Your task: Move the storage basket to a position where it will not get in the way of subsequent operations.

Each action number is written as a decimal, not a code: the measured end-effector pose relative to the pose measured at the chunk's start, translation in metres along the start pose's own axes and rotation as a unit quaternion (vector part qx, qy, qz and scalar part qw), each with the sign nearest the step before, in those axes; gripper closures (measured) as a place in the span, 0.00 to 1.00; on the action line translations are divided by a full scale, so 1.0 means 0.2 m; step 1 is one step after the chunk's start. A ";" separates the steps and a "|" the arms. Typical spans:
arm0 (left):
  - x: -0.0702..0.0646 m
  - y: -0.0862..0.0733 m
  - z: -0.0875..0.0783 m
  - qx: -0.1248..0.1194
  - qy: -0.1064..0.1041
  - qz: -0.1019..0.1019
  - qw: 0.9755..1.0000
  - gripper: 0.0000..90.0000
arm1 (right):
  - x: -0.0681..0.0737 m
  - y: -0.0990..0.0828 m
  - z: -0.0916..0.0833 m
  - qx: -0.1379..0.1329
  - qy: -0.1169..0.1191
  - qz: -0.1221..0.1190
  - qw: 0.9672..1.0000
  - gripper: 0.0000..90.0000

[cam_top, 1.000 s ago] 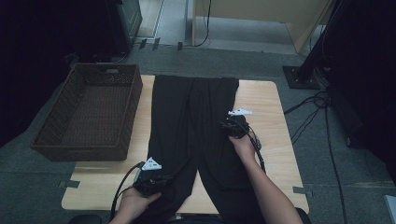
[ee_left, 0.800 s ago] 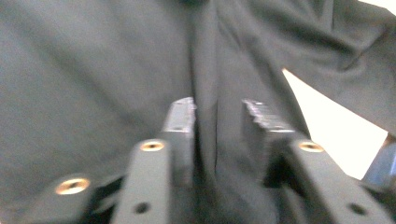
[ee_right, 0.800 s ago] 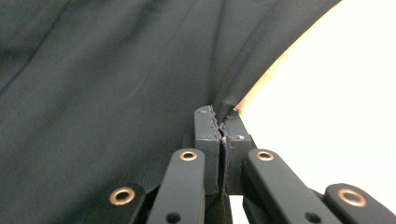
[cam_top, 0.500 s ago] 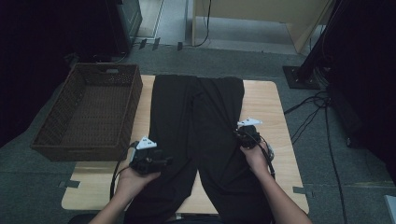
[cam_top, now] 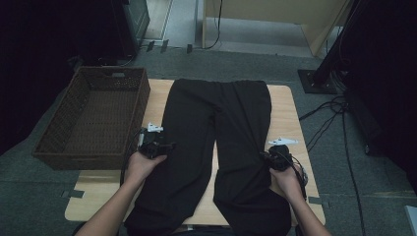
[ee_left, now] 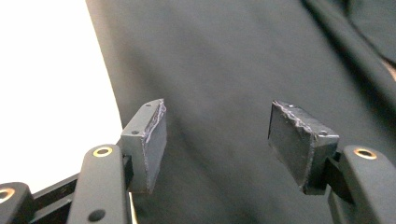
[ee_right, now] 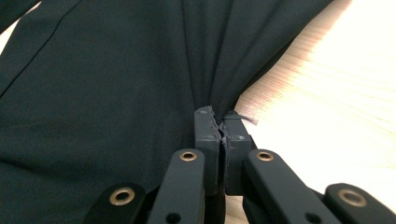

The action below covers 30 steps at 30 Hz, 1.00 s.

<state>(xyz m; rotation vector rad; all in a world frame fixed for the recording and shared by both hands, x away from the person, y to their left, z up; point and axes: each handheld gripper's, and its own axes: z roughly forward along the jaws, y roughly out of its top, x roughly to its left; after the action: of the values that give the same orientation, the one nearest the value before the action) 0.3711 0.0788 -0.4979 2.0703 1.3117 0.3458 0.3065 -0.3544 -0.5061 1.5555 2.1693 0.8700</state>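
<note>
Black trousers [cam_top: 216,128] lie flat on the wooden table [cam_top: 290,113], waist at the far end, legs towards me. My left gripper [cam_top: 164,146] is at the outer edge of the left leg. Its jaws have just been opening and stand wide apart [ee_left: 217,119] over the dark cloth [ee_left: 224,60], pinching nothing. My right gripper [cam_top: 265,156] is at the outer edge of the right leg. It is shut [ee_right: 219,116] on a gathered fold of the trousers [ee_right: 102,84], and creases fan out from the pads.
A brown wicker basket [cam_top: 93,118] stands at the table's left edge, close to my left hand. Bare wood [ee_right: 327,102] shows just right of the right leg. Cables [cam_top: 329,118] and a stand base [cam_top: 317,81] lie on the floor to the right.
My left hand has moved away from the near edge, up along the left leg. My right hand has come nearer and outward to the right leg's edge.
</note>
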 end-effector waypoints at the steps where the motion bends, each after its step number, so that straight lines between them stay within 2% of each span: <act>1: 0.01 0.00 0.02 0.000 0.003 -0.004 1.000 0.41 | 0.00 0.00 0.01 -0.004 0.001 0.004 1.000 0.94; 2: 0.03 -0.01 0.03 0.001 0.009 -0.006 1.000 0.41 | 0.00 0.00 0.01 -0.005 0.003 0.007 1.000 0.91; 3: 0.03 -0.01 0.03 -0.007 0.012 -0.001 1.000 0.41 | 0.00 0.01 0.02 -0.009 0.003 0.005 1.000 0.88; 6: 0.02 -0.01 0.04 -0.008 0.026 0.011 1.000 0.41 | 0.00 0.02 0.02 -0.013 -0.006 0.000 1.000 0.80; 9: -0.01 -0.02 0.04 -0.004 0.057 0.038 0.998 0.45 | 0.00 0.04 0.02 -0.041 -0.007 0.003 0.999 0.73; 11: -0.01 -0.03 0.04 -0.015 0.060 0.031 0.998 0.48 | 0.01 0.08 0.01 -0.071 -0.010 0.010 0.997 0.68; 13: -0.02 -0.05 0.04 -0.022 0.059 0.033 0.998 0.56 | 0.02 0.11 0.03 -0.087 -0.014 0.010 0.996 0.62; 16: -0.03 -0.04 0.03 -0.017 0.054 0.040 0.998 0.74 | 0.03 0.16 0.09 -0.100 -0.016 0.008 0.995 0.60; 19: -0.04 -0.04 0.03 -0.013 0.046 0.042 0.998 0.92 | 0.04 0.20 0.17 -0.086 -0.022 0.005 0.996 0.58; 20: -0.04 -0.04 0.02 -0.010 0.042 0.043 0.998 0.97 | 0.04 0.21 0.19 -0.083 -0.028 0.004 0.996 0.59; 23: -0.03 -0.05 0.01 -0.001 0.020 0.035 0.999 1.00 | 0.02 0.21 0.25 -0.060 -0.043 0.002 0.997 0.60; 25: -0.03 -0.06 -0.01 0.003 0.003 0.029 1.000 1.00 | 0.01 0.21 0.26 -0.066 -0.043 0.008 0.997 0.65; 30: -0.05 -0.12 -0.07 0.018 -0.031 0.025 0.999 1.00 | 0.01 0.20 0.24 -0.055 -0.043 -0.005 0.998 0.97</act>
<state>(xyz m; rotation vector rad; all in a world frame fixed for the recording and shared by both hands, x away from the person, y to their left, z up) 0.3432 0.0823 -0.5015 2.1309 1.2387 0.2785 0.3635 -0.3307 -0.5155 1.5009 2.0327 0.8874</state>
